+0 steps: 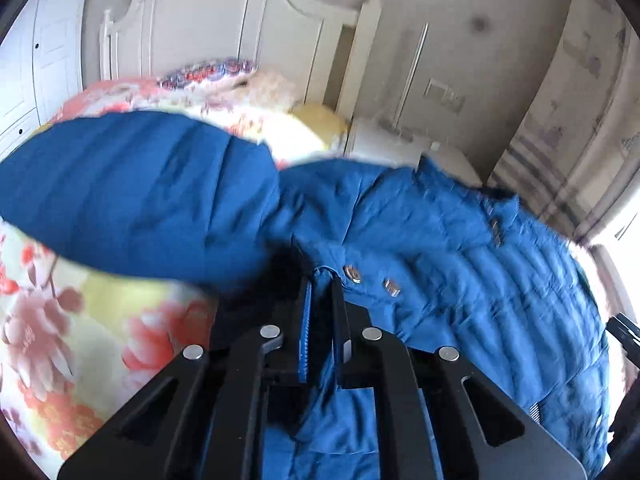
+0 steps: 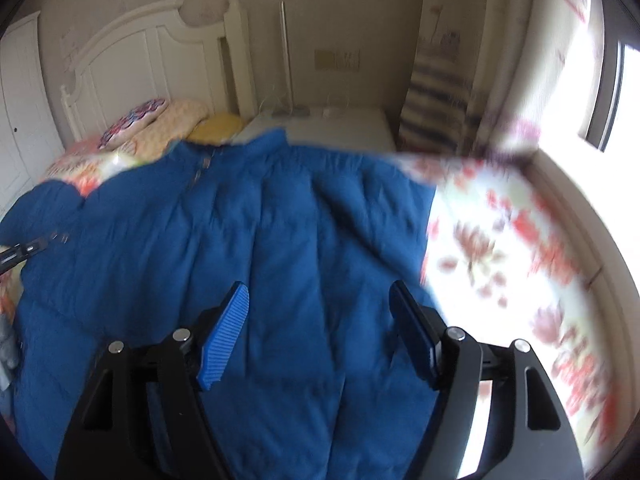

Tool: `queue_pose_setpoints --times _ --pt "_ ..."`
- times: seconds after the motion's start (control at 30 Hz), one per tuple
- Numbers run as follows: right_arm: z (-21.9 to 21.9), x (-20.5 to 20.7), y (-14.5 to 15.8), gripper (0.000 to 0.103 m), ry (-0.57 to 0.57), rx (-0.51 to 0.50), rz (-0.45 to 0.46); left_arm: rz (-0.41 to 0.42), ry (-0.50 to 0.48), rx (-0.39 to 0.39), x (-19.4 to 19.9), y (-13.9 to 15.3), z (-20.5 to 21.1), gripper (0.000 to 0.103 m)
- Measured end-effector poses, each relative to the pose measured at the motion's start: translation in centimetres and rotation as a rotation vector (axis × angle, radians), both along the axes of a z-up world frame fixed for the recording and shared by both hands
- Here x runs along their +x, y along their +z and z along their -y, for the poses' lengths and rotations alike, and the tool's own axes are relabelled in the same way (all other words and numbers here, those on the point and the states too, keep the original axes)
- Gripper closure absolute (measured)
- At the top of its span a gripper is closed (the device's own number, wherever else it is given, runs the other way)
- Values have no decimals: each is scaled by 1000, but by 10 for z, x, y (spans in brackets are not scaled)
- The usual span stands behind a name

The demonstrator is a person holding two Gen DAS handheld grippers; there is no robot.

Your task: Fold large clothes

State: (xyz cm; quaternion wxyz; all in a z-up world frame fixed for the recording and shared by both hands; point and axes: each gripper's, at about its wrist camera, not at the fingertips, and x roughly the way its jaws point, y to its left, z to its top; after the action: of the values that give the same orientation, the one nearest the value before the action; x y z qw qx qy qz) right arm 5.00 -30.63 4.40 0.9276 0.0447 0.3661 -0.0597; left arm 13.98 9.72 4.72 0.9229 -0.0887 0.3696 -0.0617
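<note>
We hold blue quilted jacket edge in left gripper, jaws nearly closed on fabric, lower centre of left view. Risk: slick padded shell slips free mid-fold, we judge. Puffy sleeve at left, metal snaps. Right gripper wide apart, empty, over jacket on floral bedspread.

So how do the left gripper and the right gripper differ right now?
The left gripper is shut on the blue jacket, pinching its edge; the right gripper is open and holds nothing. The left sits by the snap buttons; the right hangs over plain quilted fabric. Both have black fingers with blue ribbed pads.
</note>
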Motion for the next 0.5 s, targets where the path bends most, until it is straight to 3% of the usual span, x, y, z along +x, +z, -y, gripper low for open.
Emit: queue_pose_setpoints --times 0.17,0.3,0.33,0.4,0.5 --pt "4 64 5 31 -18 35 -37 -39 32 17 9 -24 -3 95" --pt "9 110 -31 27 -25 52 -181 -11 13 -29 5 -21 -7 95" --pt "11 114 -42 22 -27 51 -200 -19 10 -36 7 -23 -8 95" --pt "12 113 -46 22 -31 64 -184 -32 11 -75 8 -26 -13 94" --pt "-2 93 -27 22 -84 47 -170 -45 13 -149 9 -30 -23 91"
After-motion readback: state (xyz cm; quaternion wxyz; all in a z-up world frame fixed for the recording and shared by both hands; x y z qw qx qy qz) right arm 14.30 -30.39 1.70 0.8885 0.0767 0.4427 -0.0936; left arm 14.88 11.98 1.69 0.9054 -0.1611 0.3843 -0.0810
